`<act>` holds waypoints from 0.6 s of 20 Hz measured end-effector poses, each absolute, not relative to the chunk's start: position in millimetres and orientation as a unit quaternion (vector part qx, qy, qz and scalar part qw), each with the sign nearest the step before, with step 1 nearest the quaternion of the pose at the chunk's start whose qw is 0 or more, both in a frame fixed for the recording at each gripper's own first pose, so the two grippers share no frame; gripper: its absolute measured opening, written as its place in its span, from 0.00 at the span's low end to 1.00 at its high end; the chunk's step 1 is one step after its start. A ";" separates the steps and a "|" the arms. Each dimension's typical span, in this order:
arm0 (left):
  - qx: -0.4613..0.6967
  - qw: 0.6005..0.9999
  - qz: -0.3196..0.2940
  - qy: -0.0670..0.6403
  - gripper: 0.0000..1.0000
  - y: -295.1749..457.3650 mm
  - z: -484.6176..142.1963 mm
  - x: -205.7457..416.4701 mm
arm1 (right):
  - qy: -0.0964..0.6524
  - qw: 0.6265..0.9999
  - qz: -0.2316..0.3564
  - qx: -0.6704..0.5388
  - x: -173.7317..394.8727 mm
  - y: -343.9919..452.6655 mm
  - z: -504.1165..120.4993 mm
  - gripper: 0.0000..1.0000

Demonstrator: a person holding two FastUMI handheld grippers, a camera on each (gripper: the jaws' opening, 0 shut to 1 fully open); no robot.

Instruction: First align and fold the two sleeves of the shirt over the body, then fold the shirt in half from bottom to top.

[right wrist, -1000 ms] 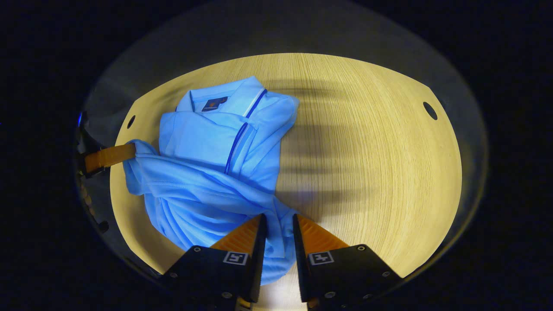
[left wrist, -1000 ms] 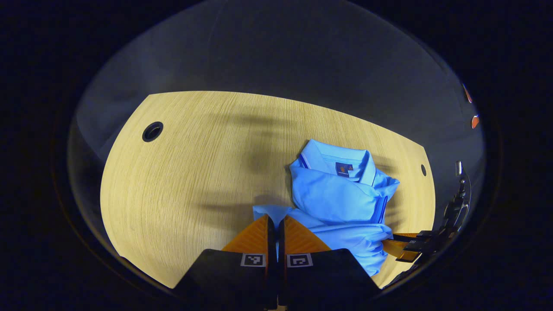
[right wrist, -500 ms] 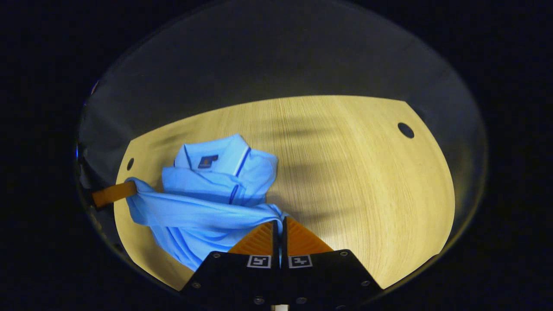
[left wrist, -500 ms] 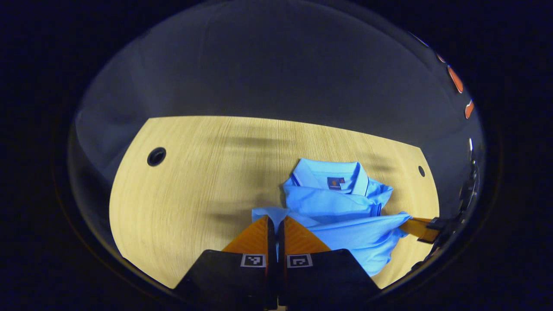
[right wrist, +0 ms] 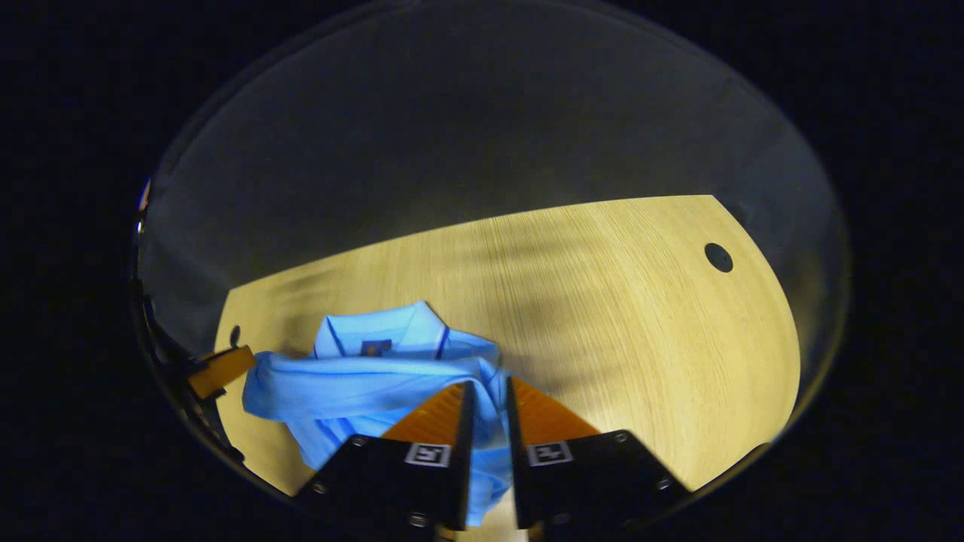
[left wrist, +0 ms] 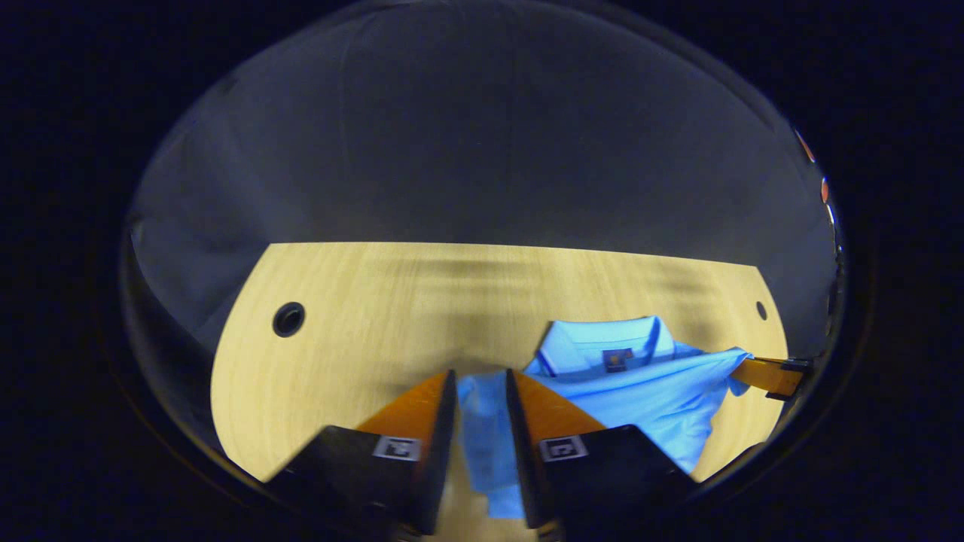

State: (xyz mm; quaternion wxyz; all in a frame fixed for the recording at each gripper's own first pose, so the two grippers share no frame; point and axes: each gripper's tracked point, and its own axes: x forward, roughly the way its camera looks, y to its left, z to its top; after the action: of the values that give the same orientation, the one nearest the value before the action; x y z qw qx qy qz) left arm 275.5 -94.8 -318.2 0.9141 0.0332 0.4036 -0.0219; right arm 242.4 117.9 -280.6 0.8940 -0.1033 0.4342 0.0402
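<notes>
Two corners of the hem in play, one per gripper. At the left gripper (left wrist: 480,399), parted jaws with a strip of the blue shirt (left wrist: 640,391) running through the gap; cannot tell whether pressed by both fingers or merely lying between them. Same at the right gripper (right wrist: 486,410): narrow gap, a bunch of cloth in it, grip not readable.

From the left gripper view, though, a taut blue edge reaching right to the far-off right gripper, raised off the table (left wrist: 361,301) and drawn across just below the collar (left wrist: 602,342). Judged from that: held up and stretched so as to carry the bottom edge level toward the collar, both corners together, no sag in the middle.

Looks like the last step, the bottom-to-top fold, well along. Sleeves presumably tucked under the raised layer, but hidden and not checkable.

Shirt at the near right of the table in the left gripper view, near left in the right gripper view. Collar on the far side, lower body bunched near the fingers. Round hole (left wrist: 288,319) in the wood well off to the left.

Next, probably: lower the edge onto the shoulders, square with the collar, then let go. Risk: uneven release, one corner dropping first and skewing the fold.
</notes>
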 end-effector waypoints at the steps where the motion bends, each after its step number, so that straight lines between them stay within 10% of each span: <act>1: 0.030 0.919 -0.019 0.392 0.64 -92.0 -310.8 269.1 | 0.432 0.894 0.040 -0.113 240.5 115.3 -284.3 0.34; 3: 0.033 0.927 -0.007 0.373 0.99 -79.9 -294.8 257.2 | 0.424 0.899 0.047 -0.102 226.8 124.0 -279.5 0.77; 4: 0.037 0.932 0.001 0.361 1.00 -71.2 -283.3 251.4 | 0.414 0.904 0.047 -0.101 218.9 124.5 -268.6 0.99; 12: 0.022 0.977 0.021 0.213 1.00 -36.0 -139.3 189.2 | 0.268 0.956 0.083 -0.084 157.9 148.6 -131.8 0.99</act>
State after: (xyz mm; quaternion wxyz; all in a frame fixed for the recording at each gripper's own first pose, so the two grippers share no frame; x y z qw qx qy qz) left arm 189.2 -36.0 -139.3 0.9765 0.0222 0.2133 0.0213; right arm 157.9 148.6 -131.8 0.9563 -0.0837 0.2677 0.0829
